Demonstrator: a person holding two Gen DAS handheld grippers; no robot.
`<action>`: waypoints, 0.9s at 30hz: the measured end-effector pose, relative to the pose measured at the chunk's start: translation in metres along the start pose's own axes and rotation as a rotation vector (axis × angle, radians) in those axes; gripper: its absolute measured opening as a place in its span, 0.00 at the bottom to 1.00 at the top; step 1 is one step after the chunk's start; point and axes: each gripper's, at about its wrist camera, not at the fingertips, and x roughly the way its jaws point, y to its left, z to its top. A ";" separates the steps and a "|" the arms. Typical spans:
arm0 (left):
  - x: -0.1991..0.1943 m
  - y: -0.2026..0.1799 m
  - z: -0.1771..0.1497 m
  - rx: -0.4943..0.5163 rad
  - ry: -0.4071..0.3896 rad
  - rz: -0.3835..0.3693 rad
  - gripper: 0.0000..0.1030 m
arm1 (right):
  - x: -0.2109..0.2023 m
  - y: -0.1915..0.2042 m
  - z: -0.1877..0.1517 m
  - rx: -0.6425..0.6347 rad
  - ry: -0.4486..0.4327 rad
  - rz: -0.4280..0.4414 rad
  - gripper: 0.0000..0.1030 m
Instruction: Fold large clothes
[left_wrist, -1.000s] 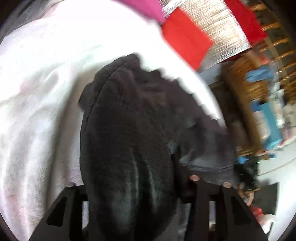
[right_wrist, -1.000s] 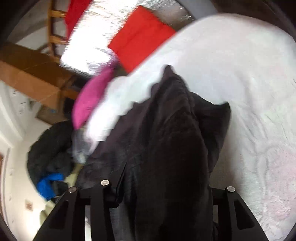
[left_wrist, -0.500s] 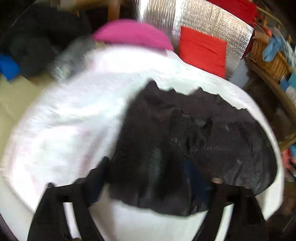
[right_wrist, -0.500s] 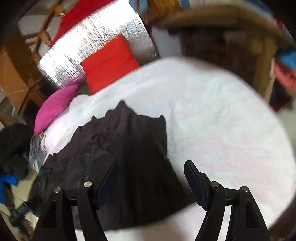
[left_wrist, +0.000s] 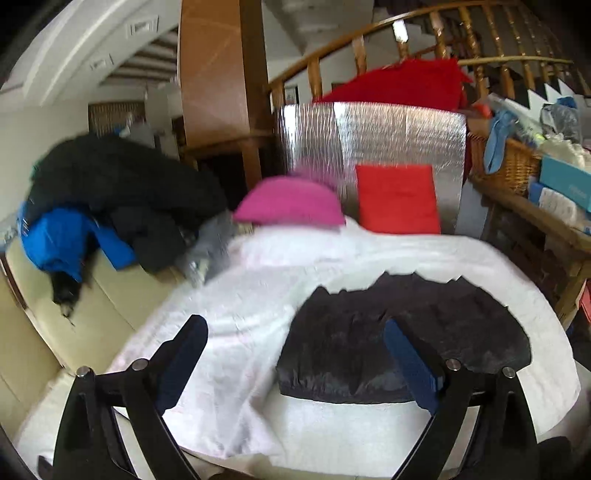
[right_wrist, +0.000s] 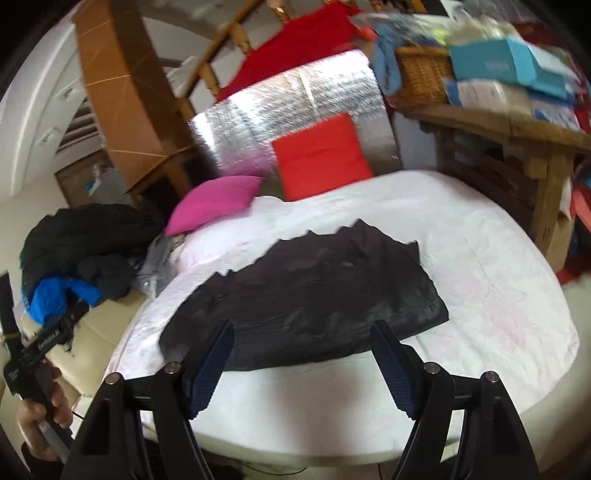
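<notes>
1. Fingers of the left gripper are standing wide apart in the left wrist view, holding nothing, raised above the near edge of the white blanket.
2. Its right finger is overlapping the black garment in the picture; whether it is touching the cloth cannot be told.
3. That black garment is lying folded flat on the white blanket, toward its right side, with a jagged far edge.
4. Beyond the white blanket, a pink pillow and a red cushion are leaning against a silver foil board; left of the blanket, a pile of dark and blue clothes is sitting on a cream surface.
5. Seen from the right wrist view, the right gripper is also spreading open and empty, hovering over the blanket's near edge.
6. Here the black garment is resting across the blanket's middle, just ahead of both fingertips.
7. Left of the blanket, a hand is gripping the other tool's handle.
</notes>
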 end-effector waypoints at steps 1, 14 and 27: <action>-0.014 -0.001 0.003 0.004 -0.019 0.004 0.95 | -0.011 0.010 -0.001 -0.014 -0.020 -0.002 0.77; -0.118 -0.008 0.018 -0.014 -0.152 0.049 1.00 | -0.110 0.088 -0.013 -0.169 -0.207 -0.125 0.78; -0.176 -0.016 0.012 0.021 -0.265 0.061 1.00 | -0.151 0.111 -0.012 -0.180 -0.272 -0.150 0.78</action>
